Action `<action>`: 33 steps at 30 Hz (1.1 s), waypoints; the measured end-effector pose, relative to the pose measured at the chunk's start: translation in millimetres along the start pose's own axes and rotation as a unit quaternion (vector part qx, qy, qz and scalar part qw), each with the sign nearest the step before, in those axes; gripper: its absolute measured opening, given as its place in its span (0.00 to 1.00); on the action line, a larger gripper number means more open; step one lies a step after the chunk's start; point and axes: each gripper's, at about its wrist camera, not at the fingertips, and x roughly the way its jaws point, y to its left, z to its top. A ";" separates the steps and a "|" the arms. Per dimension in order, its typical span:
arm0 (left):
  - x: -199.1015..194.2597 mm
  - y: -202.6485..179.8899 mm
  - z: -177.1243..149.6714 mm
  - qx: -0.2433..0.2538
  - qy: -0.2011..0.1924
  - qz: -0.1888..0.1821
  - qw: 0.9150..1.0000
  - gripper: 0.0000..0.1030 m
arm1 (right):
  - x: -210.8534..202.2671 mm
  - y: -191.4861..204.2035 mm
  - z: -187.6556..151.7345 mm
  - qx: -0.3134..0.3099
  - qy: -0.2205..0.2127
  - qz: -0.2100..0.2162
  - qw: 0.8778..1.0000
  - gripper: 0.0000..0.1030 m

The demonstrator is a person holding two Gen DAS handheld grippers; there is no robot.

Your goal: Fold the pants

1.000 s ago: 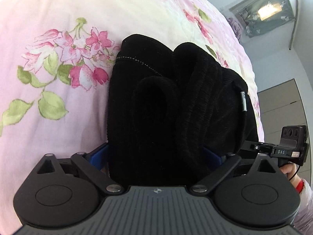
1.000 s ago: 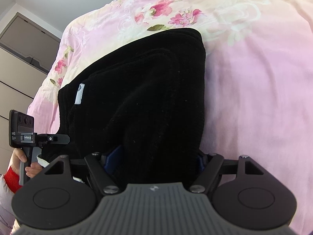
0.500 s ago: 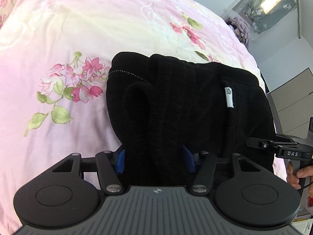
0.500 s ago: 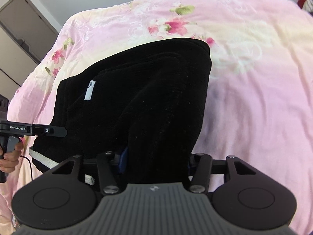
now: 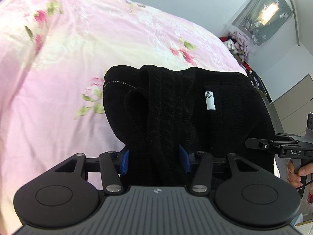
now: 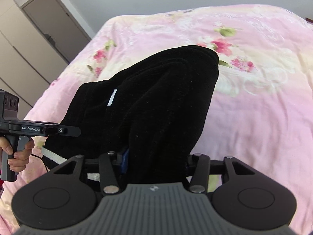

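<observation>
The black ribbed pants are bunched into thick folds and held up off the pink floral bed cover. A small white label shows on them. My left gripper is shut on a thick fold at the near edge. My right gripper is shut on another fold of the pants; a white drawstring hangs at their lower left. Each view shows the other gripper's side: the right gripper and the left gripper.
The bed cover spreads far and to the sides. A beige wardrobe stands beyond the bed's left edge in the right wrist view. A pile of clothes and a wall picture show at the far right in the left wrist view.
Both grippers have risen and tilted up with the pants, so more wall and wardrobe show. The jaws closed tighter on the folds. The pants hang more bunched.
</observation>
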 end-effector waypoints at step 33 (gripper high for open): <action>-9.7 166.9 -36.7 -0.061 0.031 0.084 0.994 0.56 | 183.3 136.9 -12.6 -0.021 0.086 0.069 0.994 0.44</action>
